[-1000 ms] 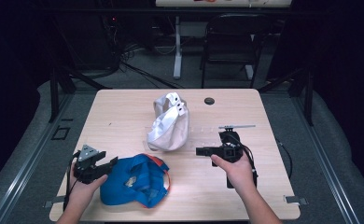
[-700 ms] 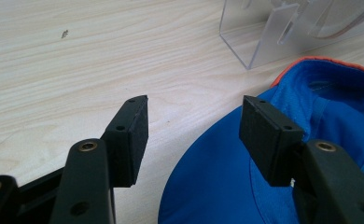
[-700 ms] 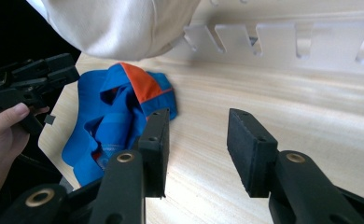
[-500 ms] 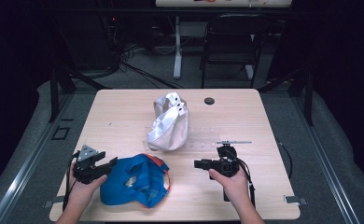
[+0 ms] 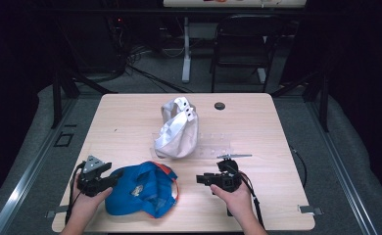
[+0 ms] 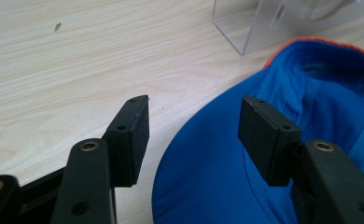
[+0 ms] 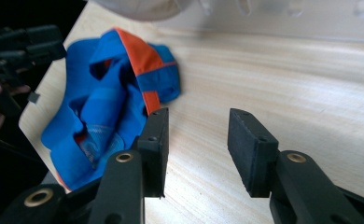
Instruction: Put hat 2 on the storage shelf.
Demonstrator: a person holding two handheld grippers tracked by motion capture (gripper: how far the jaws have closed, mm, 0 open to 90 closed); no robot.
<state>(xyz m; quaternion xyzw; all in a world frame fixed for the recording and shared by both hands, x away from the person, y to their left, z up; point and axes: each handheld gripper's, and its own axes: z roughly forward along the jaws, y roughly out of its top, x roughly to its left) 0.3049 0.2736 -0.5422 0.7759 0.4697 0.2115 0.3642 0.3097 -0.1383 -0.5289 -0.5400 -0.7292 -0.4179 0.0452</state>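
A blue cap with orange trim (image 5: 141,190) lies upside down near the table's front left. Its brim (image 6: 208,172) runs between and under the jaws of my left gripper (image 6: 193,135), which stands open right at the cap's left edge (image 5: 111,179). My right gripper (image 5: 202,179) is open to the right of the cap, a short gap away, with bare wood between its jaws (image 7: 198,140). The right gripper view shows the cap (image 7: 110,102) crumpled, with its inside up. A white cap (image 5: 177,129) rests on a clear plastic stand (image 5: 213,146) at mid-table.
A small black round object (image 5: 220,105) lies near the table's far edge. A thin grey stick (image 5: 234,156) lies just beyond my right gripper. A corner of the clear stand (image 6: 259,25) shows past the blue cap. A chair (image 5: 240,44) stands behind the table.
My right gripper has drawn back toward the front edge and a little left, nearer the blue cap. The left gripper and both caps have stayed put.
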